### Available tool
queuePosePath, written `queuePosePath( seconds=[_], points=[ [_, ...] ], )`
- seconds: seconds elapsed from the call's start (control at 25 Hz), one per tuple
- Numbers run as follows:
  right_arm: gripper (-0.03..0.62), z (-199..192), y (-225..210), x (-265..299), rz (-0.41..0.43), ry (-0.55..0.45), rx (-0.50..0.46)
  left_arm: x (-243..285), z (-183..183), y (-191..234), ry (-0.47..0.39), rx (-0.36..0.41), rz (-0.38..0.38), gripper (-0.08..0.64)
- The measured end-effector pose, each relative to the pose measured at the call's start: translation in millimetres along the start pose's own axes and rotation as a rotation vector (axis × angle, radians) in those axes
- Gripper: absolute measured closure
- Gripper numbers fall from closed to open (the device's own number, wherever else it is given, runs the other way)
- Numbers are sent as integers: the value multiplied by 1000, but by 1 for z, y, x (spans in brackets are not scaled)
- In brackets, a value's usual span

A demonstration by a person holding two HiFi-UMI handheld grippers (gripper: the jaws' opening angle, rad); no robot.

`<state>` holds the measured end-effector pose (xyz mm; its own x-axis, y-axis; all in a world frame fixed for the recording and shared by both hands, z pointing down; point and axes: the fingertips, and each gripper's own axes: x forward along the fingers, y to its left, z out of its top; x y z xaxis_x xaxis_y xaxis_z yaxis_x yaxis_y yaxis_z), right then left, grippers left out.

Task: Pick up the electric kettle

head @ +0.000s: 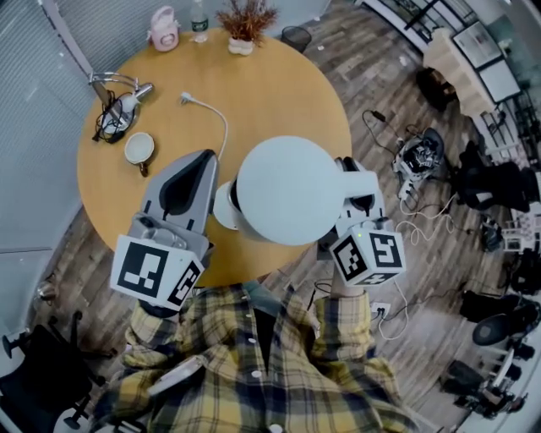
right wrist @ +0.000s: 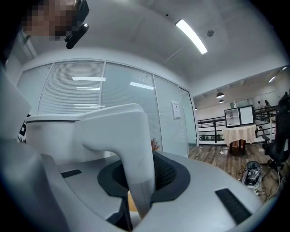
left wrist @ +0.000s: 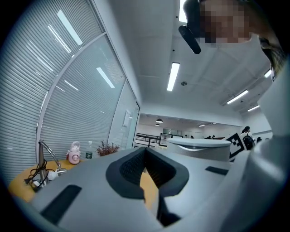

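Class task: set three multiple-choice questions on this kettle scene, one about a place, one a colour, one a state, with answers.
1. Where does the potted plant stand? A. at the table's far edge B. on the floor C. on a chair
2. What colour is the kettle? A. black B. white C. red
3. The right gripper is: A. open, empty B. shut on the kettle's handle C. shut on a plate
Answers: 1 A, it stands by the far rim; 2 B, it is white all over; 3 B, its pads press the handle.
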<state>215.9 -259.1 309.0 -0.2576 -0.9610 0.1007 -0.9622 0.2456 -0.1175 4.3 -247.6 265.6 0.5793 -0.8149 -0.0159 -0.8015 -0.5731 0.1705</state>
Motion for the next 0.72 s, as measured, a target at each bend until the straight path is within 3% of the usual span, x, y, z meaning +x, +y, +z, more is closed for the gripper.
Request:
queuePosePath(
  seconds=[0.36,0.72],
  points=[
    [511,24,-4,-35,9,-14,-45,8,-7,-24,20,3,-61,557],
    [511,29,-1,-47,12,-30,-26,5,-8,-29,32,19,-75,557]
  ],
)
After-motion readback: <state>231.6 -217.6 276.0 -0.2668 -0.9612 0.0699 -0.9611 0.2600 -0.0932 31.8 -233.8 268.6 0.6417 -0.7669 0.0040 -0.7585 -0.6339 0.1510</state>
